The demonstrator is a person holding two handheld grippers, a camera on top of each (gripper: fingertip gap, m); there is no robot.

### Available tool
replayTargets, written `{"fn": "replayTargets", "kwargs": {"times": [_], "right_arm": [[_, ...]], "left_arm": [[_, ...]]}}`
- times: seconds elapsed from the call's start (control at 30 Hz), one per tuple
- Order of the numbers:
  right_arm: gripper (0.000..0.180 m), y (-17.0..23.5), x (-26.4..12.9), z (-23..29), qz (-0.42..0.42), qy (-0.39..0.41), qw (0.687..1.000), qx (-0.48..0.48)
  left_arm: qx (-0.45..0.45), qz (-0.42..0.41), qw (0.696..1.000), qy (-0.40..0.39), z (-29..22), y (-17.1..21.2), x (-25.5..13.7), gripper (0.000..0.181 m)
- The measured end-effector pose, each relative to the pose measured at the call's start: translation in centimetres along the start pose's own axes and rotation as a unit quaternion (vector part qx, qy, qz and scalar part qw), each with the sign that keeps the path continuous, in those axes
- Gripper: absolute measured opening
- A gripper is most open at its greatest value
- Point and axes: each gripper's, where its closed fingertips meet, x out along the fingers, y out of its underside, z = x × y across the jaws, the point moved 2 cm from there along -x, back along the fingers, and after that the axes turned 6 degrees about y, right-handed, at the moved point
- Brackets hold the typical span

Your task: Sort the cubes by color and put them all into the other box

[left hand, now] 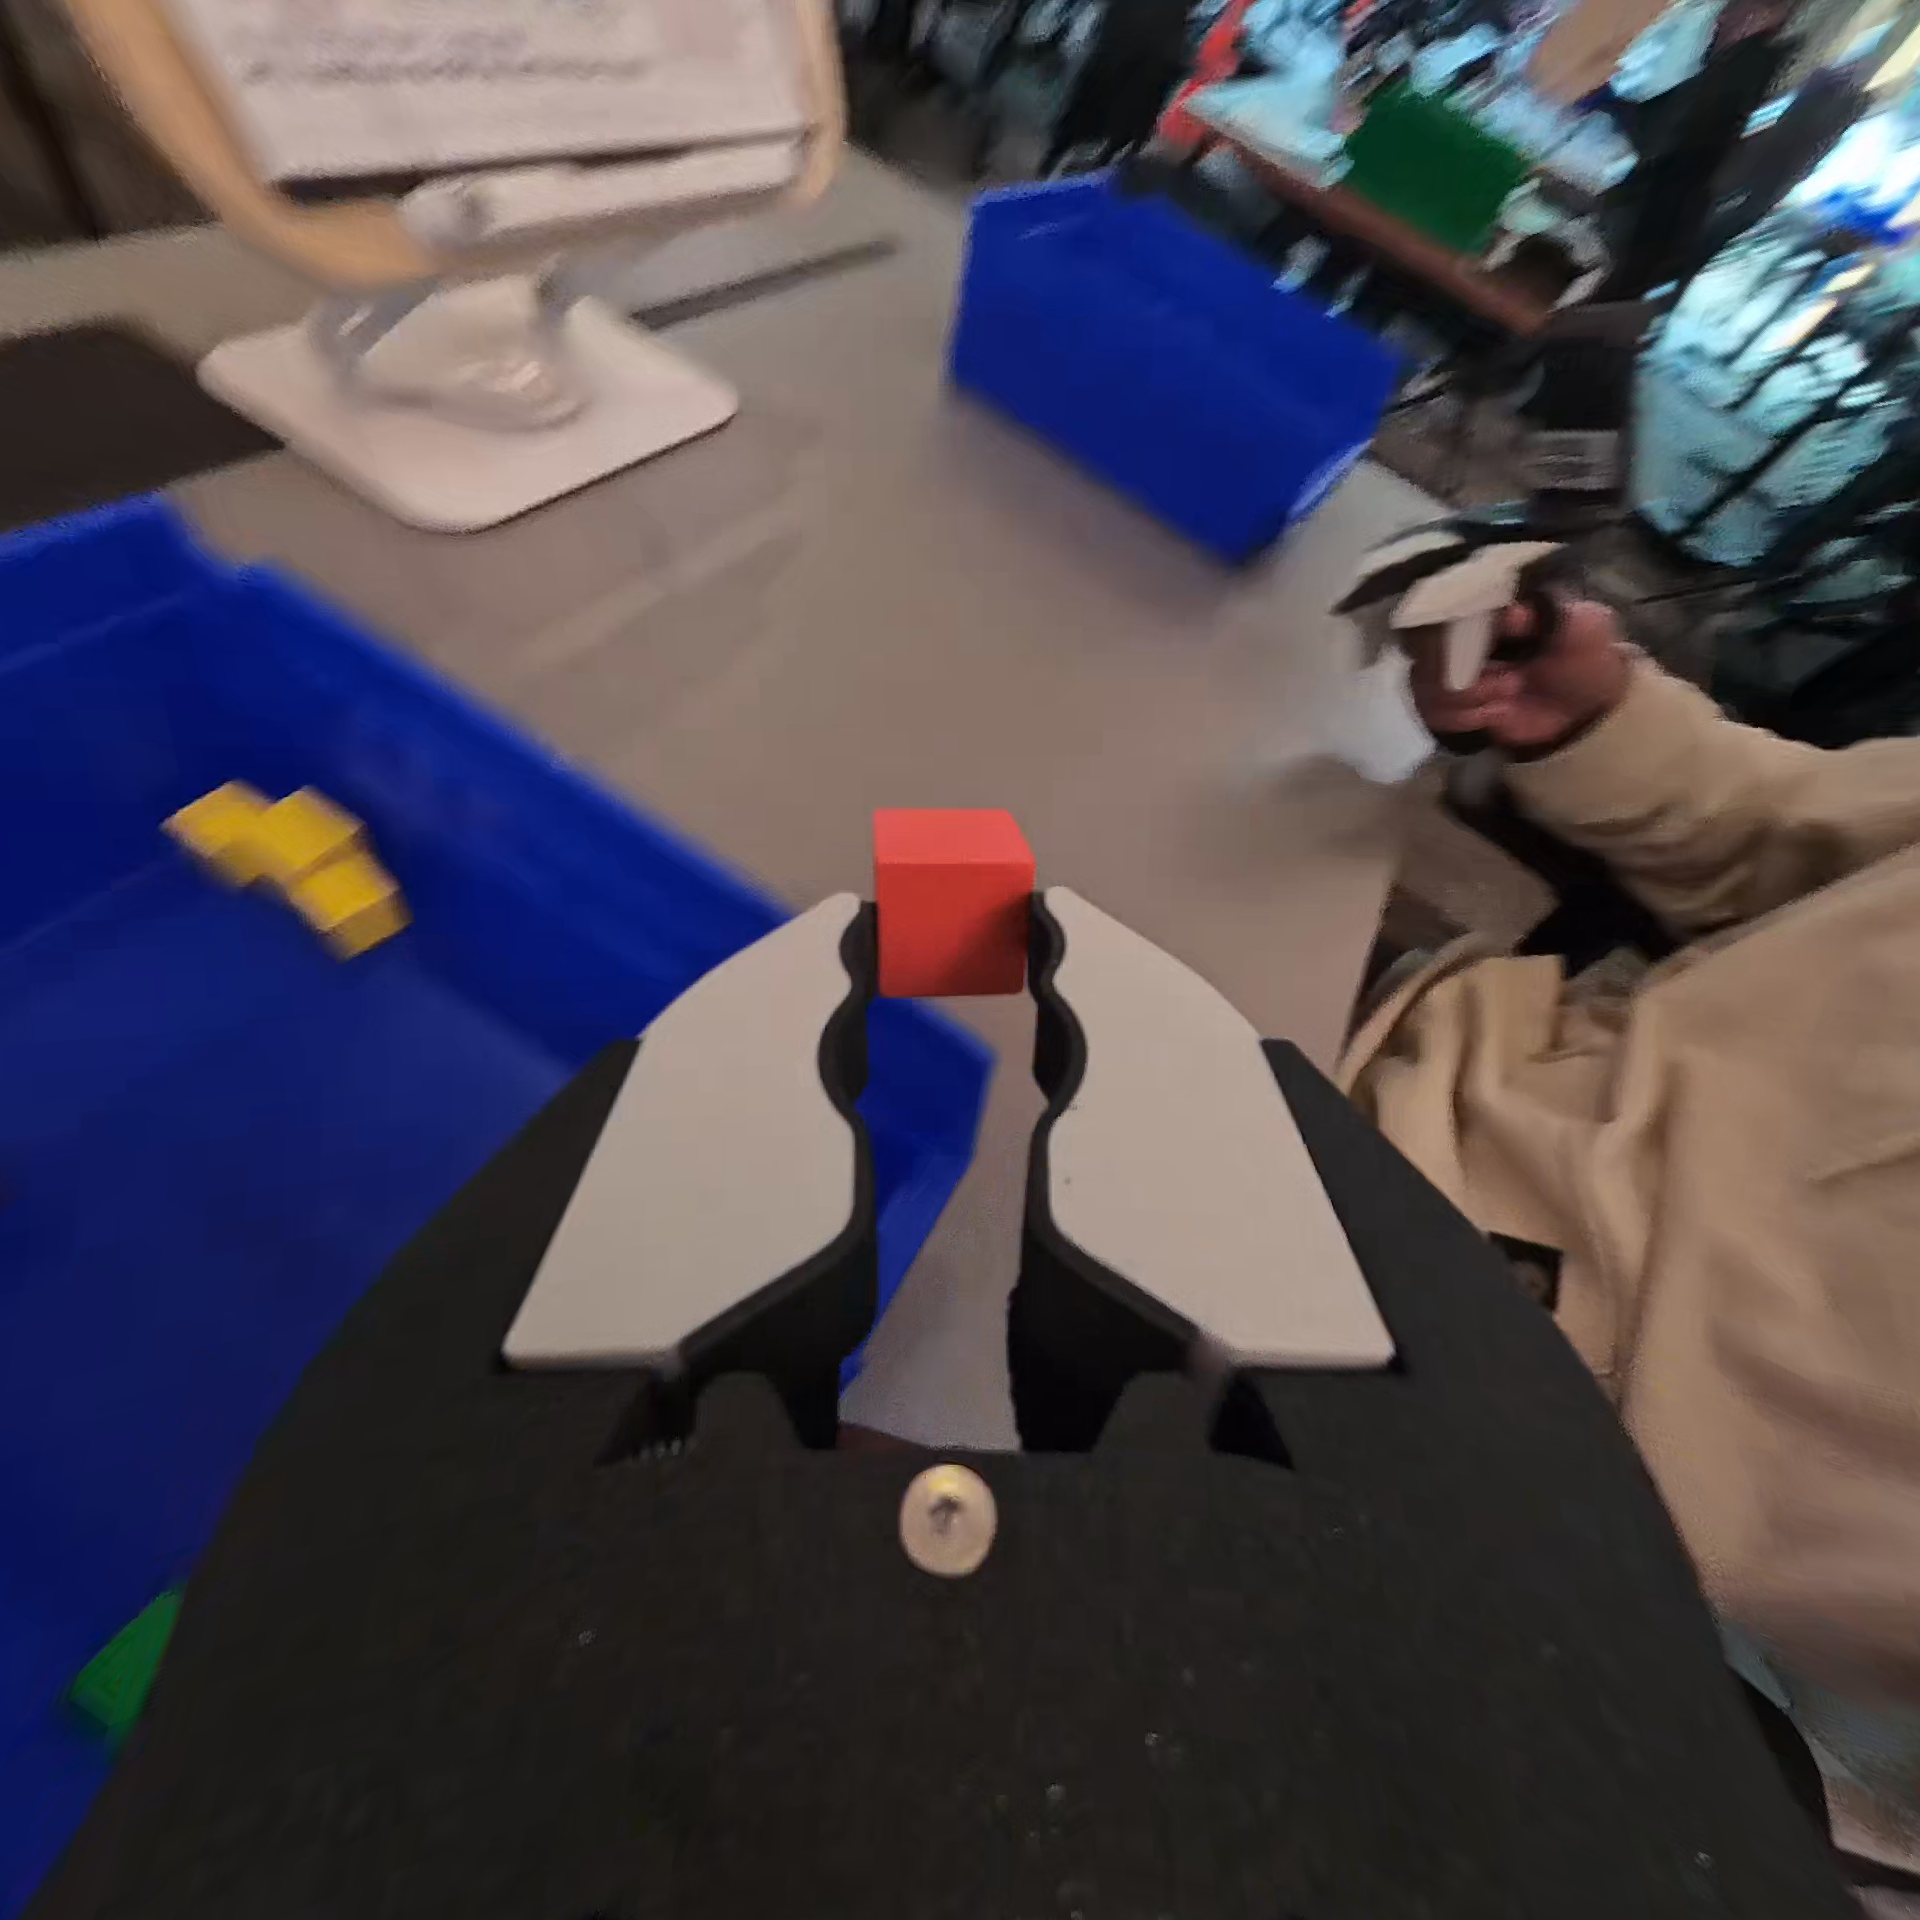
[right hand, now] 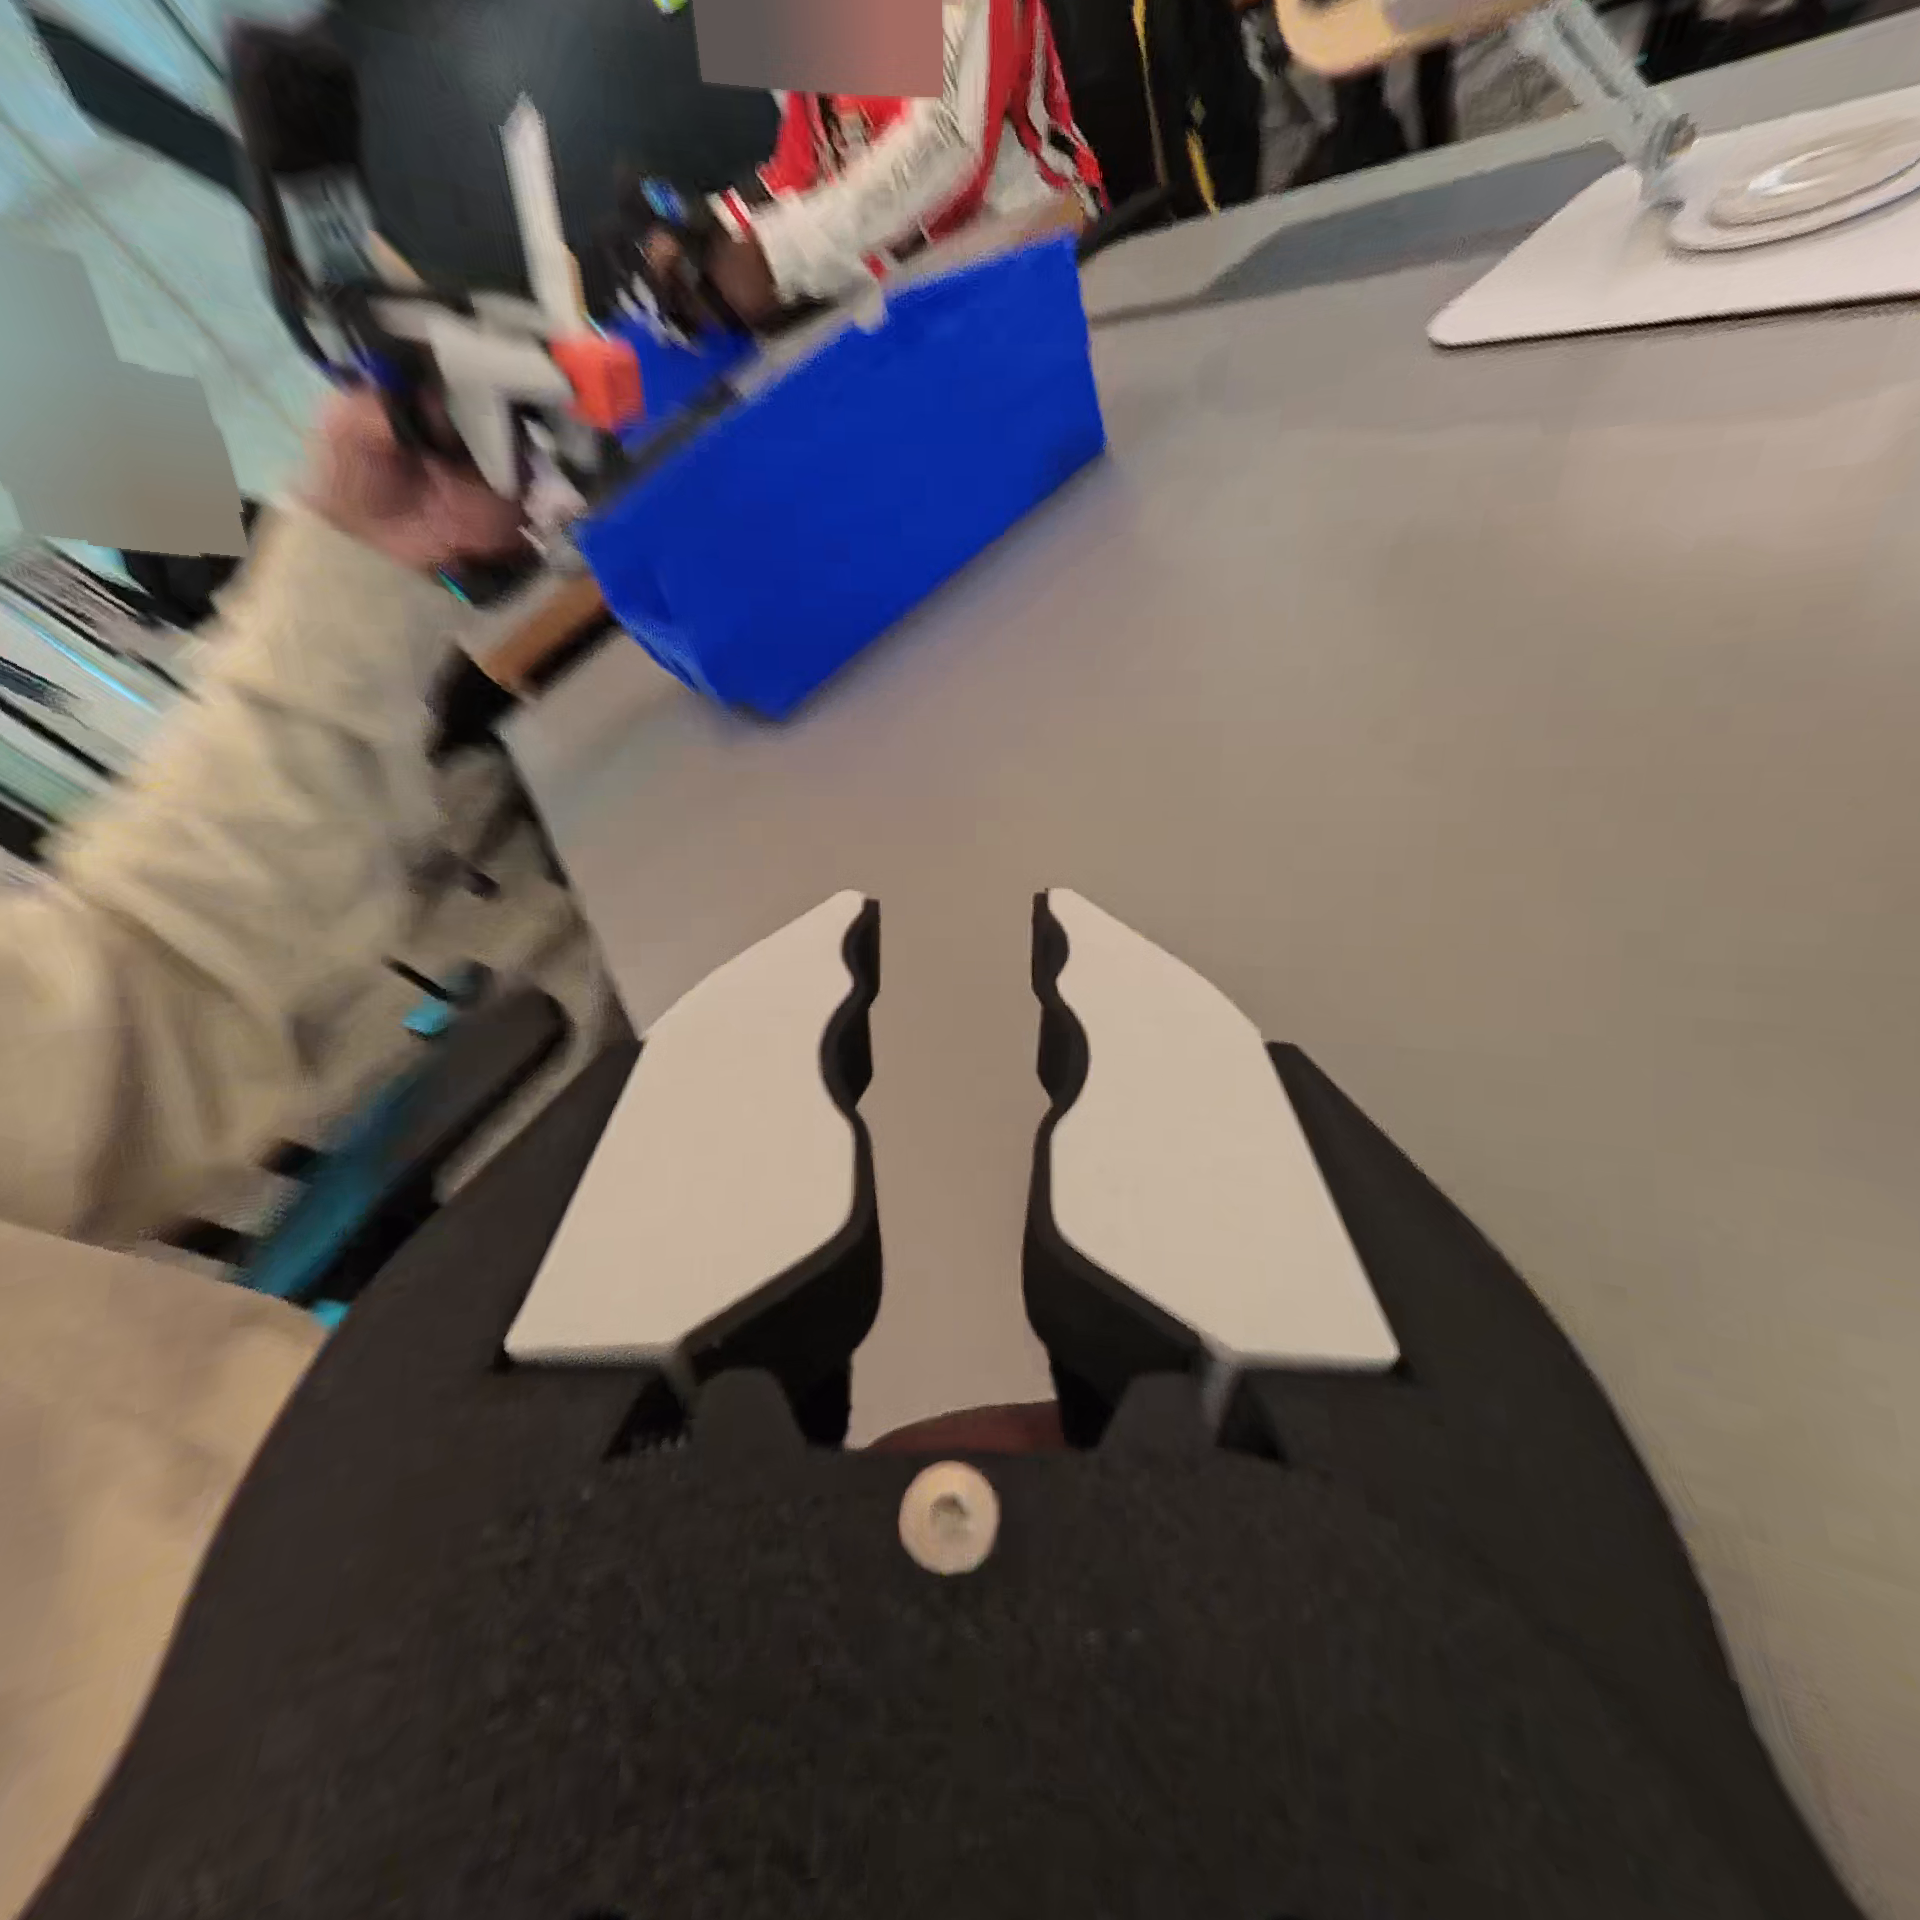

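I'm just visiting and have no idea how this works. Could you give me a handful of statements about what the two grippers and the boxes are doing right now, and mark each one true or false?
1. The left gripper is clamped on a red cube. True.
2. The right gripper holds a yellow cube. False: its fingers stand apart with nothing between them, only the grey table beyond.
3. Yellow cubes lie together inside the near blue box. True.
4. The red cube rests on the table. False: it is held up between the left gripper's fingertips.
5. There is only one blue box. False: a second blue box stands farther off on the table.
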Motion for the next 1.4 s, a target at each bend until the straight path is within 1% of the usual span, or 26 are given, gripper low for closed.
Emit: {"fn": "replayTargets", "kwargs": {"times": [0.07, 0.13, 0.2, 0.27, 0.33, 0.37, 0.43, 0.47, 0.5, 0.53, 0.57, 0.6, 0.63, 0.73, 0.77, 0.83, 0.9, 0.97, 1.03, 1.07, 1.13, 1.17, 1.23, 1.3, 1.37, 1.4], "right_arm": [[0.029, -2.0, 0.7, 1.2, -0.014, -0.082, 0.993, 0.083], [0.035, -3.6, 2.0, 3.2, 0.003, -0.188, 0.966, 0.178], [0.043, -4.9, 3.4, 5.9, 0.029, -0.299, 0.916, 0.267], [0.049, -5.5, 4.8, 8.1, 0.056, -0.373, 0.864, 0.333], [0.058, -5.6, 6.1, 9.5, 0.070, -0.410, 0.827, 0.377], [0.058, -5.7, 6.5, 9.9, 0.072, -0.424, 0.813, 0.392], [0.059, -5.5, 7.1, 10.2, 0.075, -0.433, 0.803, 0.402], [0.056, -5.2, 7.2, 10.1, 0.079, -0.427, 0.809, 0.396], [0.043, -4.8, 7.3, 9.9, 0.084, -0.422, 0.817, 0.383], [0.030, -4.8, 7.0, 9.3, 0.078, -0.419, 0.818, 0.386], [0.029, -4.5, 6.9, 8.4, 0.074, -0.399, 0.828, 0.386], [0.029, -4.3, 6.3, 7.7, 0.071, -0.389, 0.838, 0.376], [0.029, -4.1, 5.6, 7.0, 0.072, -0.377, 0.850, 0.361], [0.029, -4.1, 2.5, 4.3, 0.056, -0.299, 0.911, 0.278], [0.029, -4.3, 1.1, 2.9, 0.047, -0.259, 0.935, 0.240], [0.029, -5.1, -2.2, -0.8, 0.033, -0.150, 0.975, 0.158], [0.029, -6.8, -6.2, -5.6, 0.016, -0.021, 0.996, 0.080], [0.029, -8.4, -10.2, -11.4, 0.025, 0.135, 0.990, 0.021], [0.029, -9.1, -12.5, -15.4, 0.065, 0.213, 0.975, -0.002], [0.029, -8.7, -12.7, -17.2, 0.107, 0.235, 0.966, -0.013], [0.029, -6.7, -11.6, -20.5, 0.206, 0.254, 0.945, -0.018], [0.030, -5.3, -10.8, -21.6, 0.259, 0.248, 0.933, -0.009], [0.030, -3.3, -9.3, -22.7, 0.331, 0.232, 0.915, -0.008], [0.030, -2.4, -8.5, -23.7, 0.372, 0.245, 0.895, -0.022], [0.030, -2.4, -8.3, -24.3, 0.388, 0.259, 0.885, -0.007], [0.037, -2.7, -8.4, -24.5, 0.386, 0.265, 0.883, -0.010]], "left_arm": [[0.043, -0.031, 0.997, 0.048, -3.2, -0.7, 2.1, 0.027], [0.091, -0.043, 0.991, 0.083, -6.4, -1.6, 4.8, 0.027], [0.137, -0.046, 0.983, 0.117, -9.8, -2.7, 7.7, 0.027], [0.173, -0.037, 0.973, 0.147, -12.7, -3.6, 10.6, 0.027], [0.204, -0.010, 0.965, 0.162, -14.8, -3.9, 13.4, 0.027], [0.219, 0.007, 0.961, 0.167, -15.5, -3.8, 14.8, 0.027], [0.240, 0.041, 0.957, 0.157, -16.0, -3.3, 17.4, 0.027], [0.246, 0.057, 0.955, 0.154, -16.1, -2.9, 18.6, 0.027], [0.251, 0.074, 0.954, 0.145, -16.0, -2.4, 19.7, 0.028], [0.257, 0.081, 0.954, 0.128, -15.9, -1.9, 20.7, 0.029], [0.263, 0.080, 0.955, 0.110, -15.7, -1.5, 21.4, 0.029], [0.267, 0.078, 0.955, 0.100, -15.9, -1.0, 21.8, 0.035], [0.264, 0.075, 0.957, 0.098, -16.1, -0.4, 21.9, 0.045], [0.225, 0.045, 0.969, 0.097, -16.9, 1.9, 21.8, 0.049], [0.209, 0.035, 0.973, 0.094, -17.0, 2.9, 21.7, 0.049], [0.179, 0.024, 0.979, 0.092, -17.2, 5.1, 21.4, 0.049], [0.155, 0.036, 0.983, 0.093, -17.5, 7.2, 21.3, 0.049], [0.149, 0.048, 0.984, 0.088, -17.8, 8.5, 21.3, 0.049], [0.149, 0.056, 0.983, 0.095, -18.3, 9.0, 21.3, 0.049], [0.151, 0.060, 0.982, 0.100, -18.5, 9.1, 21.4, 0.049], [0.154, 0.057, 0.982, 0.096, -18.5, 8.8, 21.7, 0.048], [0.151, 0.058, 0.982, 0.099, -18.5, 8.8, 21.8, 0.048], [0.139, 0.061, 0.983, 0.100, -18.3, 8.9, 21.9, 0.048], [0.139, 0.061, 0.985, 0.084, -17.7, 9.1, 21.7, 0.049], [0.138, 0.057, 0.986, 0.067, -17.1, 9.0, 21.4, 0.050], [0.134, 0.053, 0.988, 0.063, -16.9, 8.9, 21.3, 0.050]]}}
